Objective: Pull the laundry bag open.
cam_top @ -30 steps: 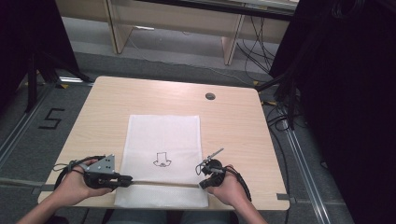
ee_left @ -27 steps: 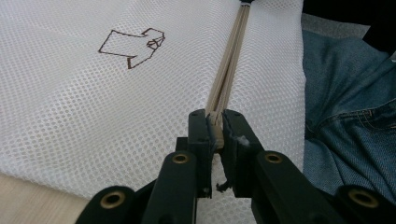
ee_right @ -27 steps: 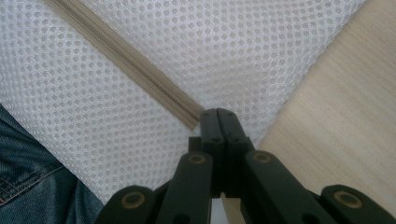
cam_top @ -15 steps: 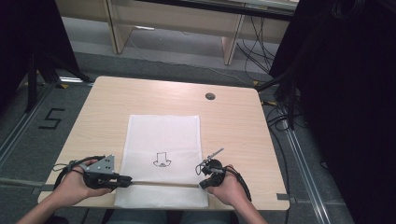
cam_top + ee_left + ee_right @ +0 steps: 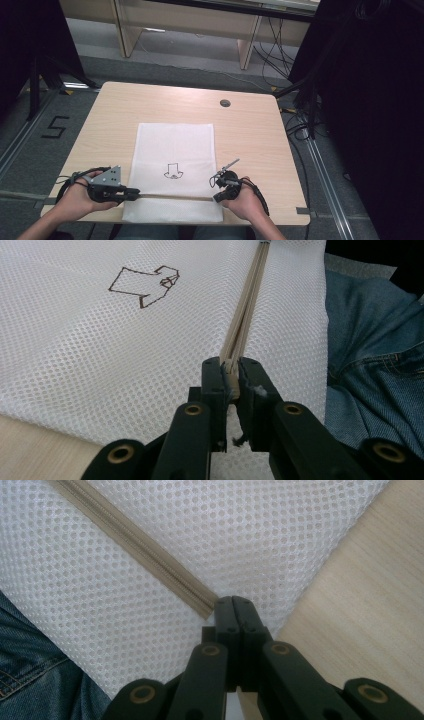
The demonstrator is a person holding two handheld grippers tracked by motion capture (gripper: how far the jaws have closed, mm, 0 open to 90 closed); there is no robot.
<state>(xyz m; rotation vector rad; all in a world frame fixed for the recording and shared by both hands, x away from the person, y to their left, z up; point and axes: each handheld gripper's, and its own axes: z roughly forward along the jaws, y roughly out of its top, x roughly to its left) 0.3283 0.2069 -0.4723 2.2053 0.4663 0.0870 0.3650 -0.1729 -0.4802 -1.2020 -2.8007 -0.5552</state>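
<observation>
A white mesh bag (image 5: 175,145) lies flat on the wooden table (image 5: 125,110), with a small dark shirt symbol (image 5: 173,171) printed on it. A beige zipper (image 5: 170,196) runs across the bag near the front edge. My left gripper (image 5: 136,191) is at the zipper's left end. In the left gripper view it (image 5: 231,377) is shut on the end of the zipper (image 5: 245,315). My right gripper (image 5: 216,196) is at the zipper's right end. In the right gripper view it (image 5: 233,602) is shut at the bag's edge, just past the zipper (image 5: 130,542).
A round cable hole (image 5: 225,103) sits at the table's back right. The person's jeans (image 5: 370,340) are close under the bag's front edge. Bare tabletop (image 5: 360,605) lies right of the bag. Cables and dark stands surround the table on the floor.
</observation>
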